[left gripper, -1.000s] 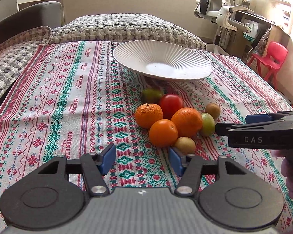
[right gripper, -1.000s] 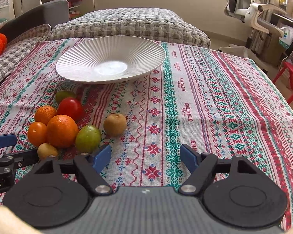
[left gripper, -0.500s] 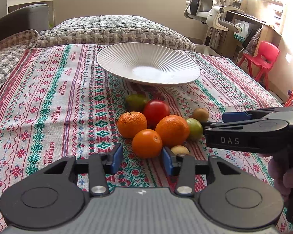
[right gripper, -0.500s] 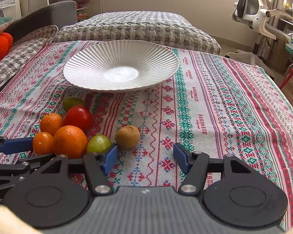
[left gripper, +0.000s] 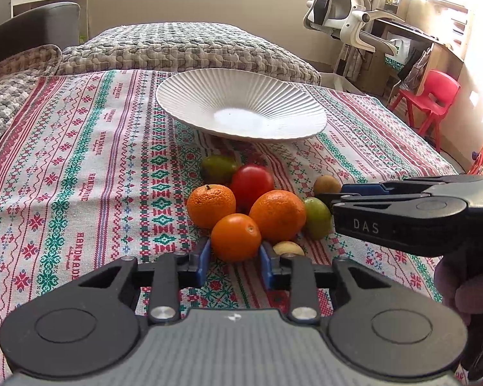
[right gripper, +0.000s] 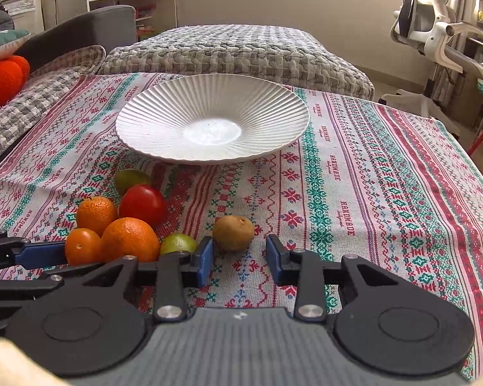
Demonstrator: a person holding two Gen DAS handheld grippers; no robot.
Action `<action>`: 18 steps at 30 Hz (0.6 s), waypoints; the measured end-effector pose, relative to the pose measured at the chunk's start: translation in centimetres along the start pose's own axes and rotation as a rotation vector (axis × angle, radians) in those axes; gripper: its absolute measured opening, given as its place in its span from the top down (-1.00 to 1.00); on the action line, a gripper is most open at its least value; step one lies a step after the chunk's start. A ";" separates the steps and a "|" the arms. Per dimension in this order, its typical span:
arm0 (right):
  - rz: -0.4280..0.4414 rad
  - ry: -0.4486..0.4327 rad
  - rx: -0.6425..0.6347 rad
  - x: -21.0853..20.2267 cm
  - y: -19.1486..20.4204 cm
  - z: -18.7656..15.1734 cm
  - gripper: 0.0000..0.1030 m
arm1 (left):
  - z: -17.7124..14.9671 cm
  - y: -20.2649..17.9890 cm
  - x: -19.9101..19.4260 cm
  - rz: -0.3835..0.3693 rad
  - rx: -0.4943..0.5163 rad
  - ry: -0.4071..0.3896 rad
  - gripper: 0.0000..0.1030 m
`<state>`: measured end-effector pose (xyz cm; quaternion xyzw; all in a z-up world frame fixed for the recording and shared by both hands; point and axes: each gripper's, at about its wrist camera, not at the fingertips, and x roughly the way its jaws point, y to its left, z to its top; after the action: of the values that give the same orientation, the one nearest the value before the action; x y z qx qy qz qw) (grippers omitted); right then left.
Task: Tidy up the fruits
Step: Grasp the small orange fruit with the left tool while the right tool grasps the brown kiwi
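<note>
**Both claws down at the fruit pile, one has a grab and one doesn't**

My left claw [left gripper: 233, 257] has just been closing, and its jaws are now pinched onto the small orange [left gripper: 236, 236] at the front of the pile. There's a blue pad tight against each side of it, low down. That orange sits on the patterned tablecloth [left gripper: 80, 160] and touches the big orange [left gripper: 277, 215] behind it. A little pale fruit [left gripper: 288, 247] peeks out just beside the pad on the right of the view.

My right claw [right gripper: 240, 259] has also just been closing, and it has narrowed a lot. The kiwi [right gripper: 233, 233] sits right at its fingertips, apart from the rest of the fruit. In the right wrist view the pad on the left looks like it's up against the kiwi. I can see a strip of cloth between the fruit and the other pad, so I wouldn't call that a pinch. The left camera shows this claw from the side, with its tips level with the kiwi and a green fruit [left gripper: 317, 218] just below them.

The rest of the pile is the mandarin [left gripper: 211, 205], the tomato [left gripper: 252, 181] and a second green fruit [left gripper: 217, 167] at the back. It's all bunched together on the cloth. The white ribbed plate [right gripper: 138, 112] is beyond the pile, near it, with no fruit on it.
</note>
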<state>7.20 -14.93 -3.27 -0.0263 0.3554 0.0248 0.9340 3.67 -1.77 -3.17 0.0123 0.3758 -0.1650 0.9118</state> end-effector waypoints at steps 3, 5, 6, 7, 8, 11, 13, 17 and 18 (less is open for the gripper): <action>0.008 0.002 -0.002 -0.1 0.1 0.1 0.56 | 0.1 0.1 -0.2 0.000 -0.006 0.004 0.55; 0.013 0.003 0.003 -0.1 0.0 0.0 0.56 | 0.1 0.2 -0.3 0.000 -0.013 0.006 0.55; 0.017 0.004 0.010 -0.2 -0.1 0.0 0.56 | 0.1 0.2 -0.3 -0.001 -0.015 0.006 0.56; 0.022 0.004 0.017 -0.2 -0.2 0.0 0.56 | 0.1 0.3 -0.4 0.001 -0.017 0.006 0.56; 0.026 0.004 0.024 -0.3 -0.4 0.0 0.57 | 0.1 0.3 -0.4 0.001 -0.018 0.006 0.56; 0.036 0.004 0.041 -0.4 -0.6 0.0 0.57 | 0.1 0.3 -0.7 0.001 -0.015 0.002 0.56; 0.035 0.004 0.043 -0.5 -0.7 -0.1 0.57 | 0.2 0.3 -0.9 -0.001 -0.016 -0.001 0.56; 0.030 0.006 0.054 -0.9 -0.9 -0.1 0.57 | 0.3 0.4 -1.4 -0.005 -0.020 -0.005 0.56; 0.030 0.005 0.058 -1.0 -0.9 -0.1 0.57 | 0.4 0.4 -1.5 -0.006 -0.021 -0.006 0.56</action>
<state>6.46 -15.90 -2.69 0.0060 0.3589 0.0286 0.9329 3.04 -1.05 -1.92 0.0012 0.3747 -0.1637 0.9126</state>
